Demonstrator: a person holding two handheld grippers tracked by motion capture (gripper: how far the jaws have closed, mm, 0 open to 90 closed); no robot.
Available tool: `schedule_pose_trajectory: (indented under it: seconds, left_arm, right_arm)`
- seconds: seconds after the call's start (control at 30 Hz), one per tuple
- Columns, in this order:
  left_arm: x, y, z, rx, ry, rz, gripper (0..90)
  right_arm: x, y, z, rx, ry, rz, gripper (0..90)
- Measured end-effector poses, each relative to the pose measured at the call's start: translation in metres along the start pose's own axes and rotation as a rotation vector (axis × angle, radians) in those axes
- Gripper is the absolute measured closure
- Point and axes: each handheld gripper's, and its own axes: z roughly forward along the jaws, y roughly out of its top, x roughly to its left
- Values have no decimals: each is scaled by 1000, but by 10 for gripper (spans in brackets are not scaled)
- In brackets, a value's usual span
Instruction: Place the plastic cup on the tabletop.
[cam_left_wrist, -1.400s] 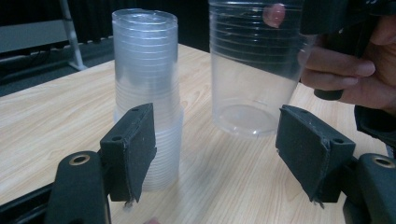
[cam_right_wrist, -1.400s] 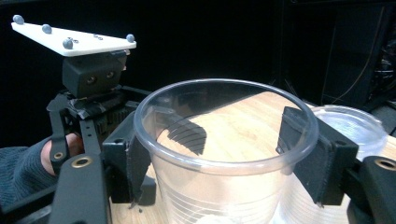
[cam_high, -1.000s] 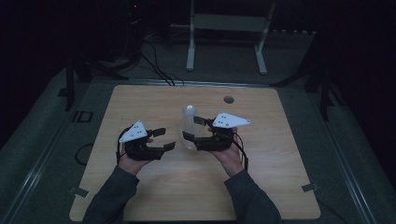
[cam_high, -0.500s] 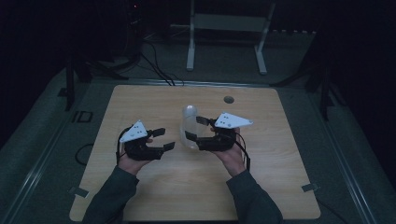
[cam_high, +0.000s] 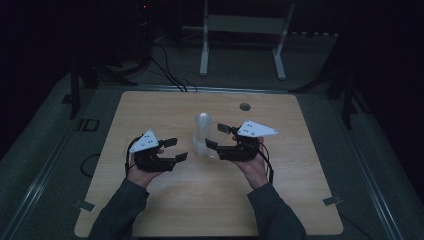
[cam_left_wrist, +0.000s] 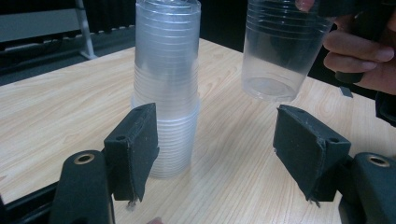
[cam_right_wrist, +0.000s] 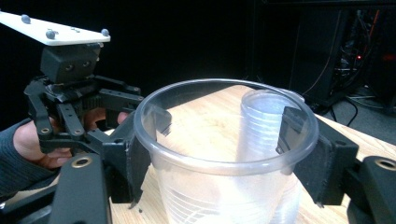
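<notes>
A tall stack of clear plastic cups (cam_high: 201, 132) (cam_left_wrist: 167, 79) stands mouth down at the middle of the wooden table (cam_high: 150, 110). Just right of it, my right gripper (cam_high: 217, 137) (cam_right_wrist: 224, 144) is shut on a single clear cup (cam_right_wrist: 219, 186) (cam_left_wrist: 279, 51), mouth up and held a little above the tabletop. My left gripper (cam_high: 175, 149) (cam_left_wrist: 219, 149) hovers left of the stack, open, with nothing between its pads. In the left gripper view the stack rises behind the left pad, and the held cup hangs beyond the right pad.
A round hole (cam_high: 244, 106) sits in the tabletop behind the cups. Past the far edge, a white metal stand (cam_high: 245, 30) and loose cables (cam_high: 165, 75) lie on the dark floor. Bare wood stretches on both sides of the hands.
My right gripper has drawn slightly to the right, away from the stack, with the cup in it. The left hand has kept still.
</notes>
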Motion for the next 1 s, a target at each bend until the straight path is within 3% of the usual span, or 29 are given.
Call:
schedule_pose_trajectory:
  seconds: [1.0]
  left_arm:
    - [1, 0, -2, -9, 8, -6, 308]
  right_arm:
    - [-16, -13, -13, 0, -51, 30, 281]
